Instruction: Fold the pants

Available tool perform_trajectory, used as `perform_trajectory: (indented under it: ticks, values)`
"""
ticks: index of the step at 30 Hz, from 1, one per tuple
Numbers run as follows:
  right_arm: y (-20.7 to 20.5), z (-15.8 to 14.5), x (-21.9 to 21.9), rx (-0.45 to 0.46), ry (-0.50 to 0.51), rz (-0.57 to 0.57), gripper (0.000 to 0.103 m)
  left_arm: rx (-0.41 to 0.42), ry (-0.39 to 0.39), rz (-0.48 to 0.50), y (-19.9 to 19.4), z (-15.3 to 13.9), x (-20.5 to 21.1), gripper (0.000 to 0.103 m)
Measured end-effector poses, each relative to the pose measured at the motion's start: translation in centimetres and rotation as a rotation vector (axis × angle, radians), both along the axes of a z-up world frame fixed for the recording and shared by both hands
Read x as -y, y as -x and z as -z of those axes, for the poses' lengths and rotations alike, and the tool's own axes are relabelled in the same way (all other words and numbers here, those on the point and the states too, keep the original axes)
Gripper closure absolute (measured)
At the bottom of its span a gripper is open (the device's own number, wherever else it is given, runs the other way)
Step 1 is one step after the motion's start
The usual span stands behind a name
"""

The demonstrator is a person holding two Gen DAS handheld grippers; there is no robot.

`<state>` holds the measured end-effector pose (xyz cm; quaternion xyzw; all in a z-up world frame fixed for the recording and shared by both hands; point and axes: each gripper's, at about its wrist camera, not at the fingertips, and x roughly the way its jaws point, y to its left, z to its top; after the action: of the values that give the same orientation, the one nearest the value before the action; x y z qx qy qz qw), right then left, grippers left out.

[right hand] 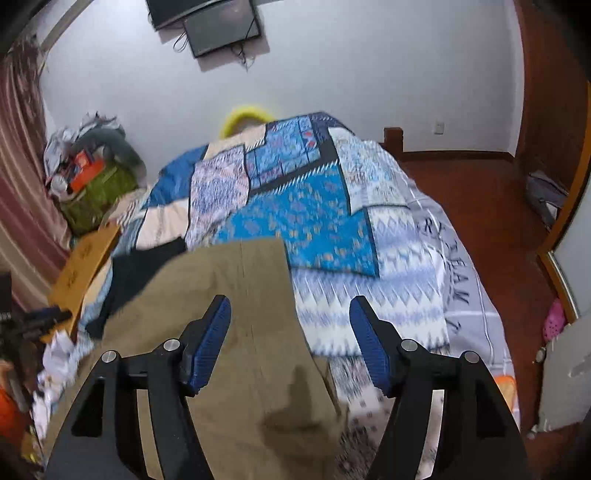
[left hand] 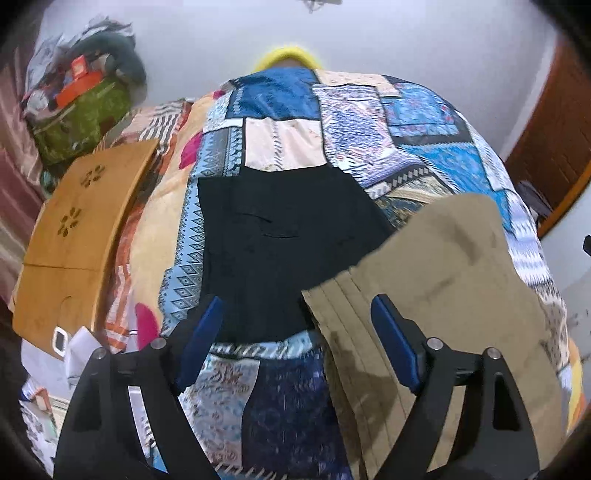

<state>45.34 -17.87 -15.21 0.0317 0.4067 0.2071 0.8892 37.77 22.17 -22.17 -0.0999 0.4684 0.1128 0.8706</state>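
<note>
I'm in a home bedroom: a bed (right hand: 406, 229) under a patchwork quilt (right hand: 295, 214) fills my view, with a dark screen (right hand: 218, 27) on the white wall, striped curtains (right hand: 22, 177), a wooden door (right hand: 554, 110) and red-brown floor (right hand: 491, 206).

The khaki pants (left hand: 436, 266) are matt woven cloth with stitched seams and a darker stain. The black pants (left hand: 288, 243) are a dull, smooth fabric. Beneath them the patchwork bedspread (left hand: 424, 147) is printed cloth with a faint sheen. The lap table (left hand: 77, 229) is smooth, light wood with cut-out flower shapes. Both grippers, left (left hand: 297, 317) and right (right hand: 290, 317), look like matt black plastic with bright metal pins and ribbed blue pads (right hand: 216, 332).
</note>
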Motion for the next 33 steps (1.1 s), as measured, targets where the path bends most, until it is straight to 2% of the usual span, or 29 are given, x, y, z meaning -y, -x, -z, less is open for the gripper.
perform_trajectory:
  ticks: [3, 7, 12, 15, 18, 19, 20, 21, 22, 24, 27, 29, 33]
  values:
    - [-2.8, 1.6, -1.3, -0.019, -0.007, 0.015, 0.04, -0.015, 0.025, -0.009, -1.5, 1.4, -0.3, 0.02]
    - [-5.8, 4.5, -3.2, -0.07, 0.007, 0.006, 0.04, -0.069, 0.013, 0.016, -3.5, 3.8, -0.1, 0.02]
    - [-8.6, 7.1, -5.0, -0.117, 0.026, -0.014, 0.04, -0.087, 0.152, 0.046, -4.8, 6.8, -0.6, 0.02]
    - [-10.2, 8.5, -6.3, -0.134, 0.014, -0.02, 0.04, -0.114, 0.188, 0.04, -5.5, 8.3, -0.7, 0.02]
    - [-11.8, 10.3, -7.5, -0.149, 0.027, -0.012, 0.04, -0.129, 0.229, 0.074, -6.2, 9.6, -0.5, 0.02]
    - [-12.3, 10.8, -7.8, -0.162, 0.028, -0.014, 0.04, -0.13, 0.239, 0.083, -6.4, 9.9, -0.5, 0.022]
    - [-12.6, 11.3, -8.0, -0.168, 0.01, -0.008, 0.042, -0.129, 0.263, 0.089, -6.5, 10.2, -0.5, 0.03]
    - [-12.7, 11.5, -8.1, -0.17, -0.004, -0.002, 0.045, -0.126, 0.3, 0.098, -6.6, 10.4, -0.4, 0.042]
    - [-12.8, 11.6, -8.1, -0.173, -0.023, 0.004, 0.052, -0.121, 0.33, 0.104, -6.6, 10.4, -0.5, 0.047]
    - [-12.5, 11.5, -8.6, -0.18, -0.046, -0.034, 0.082, -0.115, 0.314, 0.092, -6.6, 10.2, -0.1, 0.049]
    - [-11.6, 10.9, -9.7, -0.146, 0.046, -0.027, 0.09, -0.1, 0.257, 0.086, -6.4, 9.3, 0.7, 0.054]
    - [-10.4, 9.8, -9.9, -0.093, 0.109, -0.024, 0.099, -0.088, 0.203, 0.086, -6.2, 8.4, 1.2, 0.056]
    - [-8.9, 6.2, -8.8, -0.017, 0.079, -0.003, 0.101, 0.014, 0.079, 0.067, -5.3, 4.2, 1.5, 0.057]
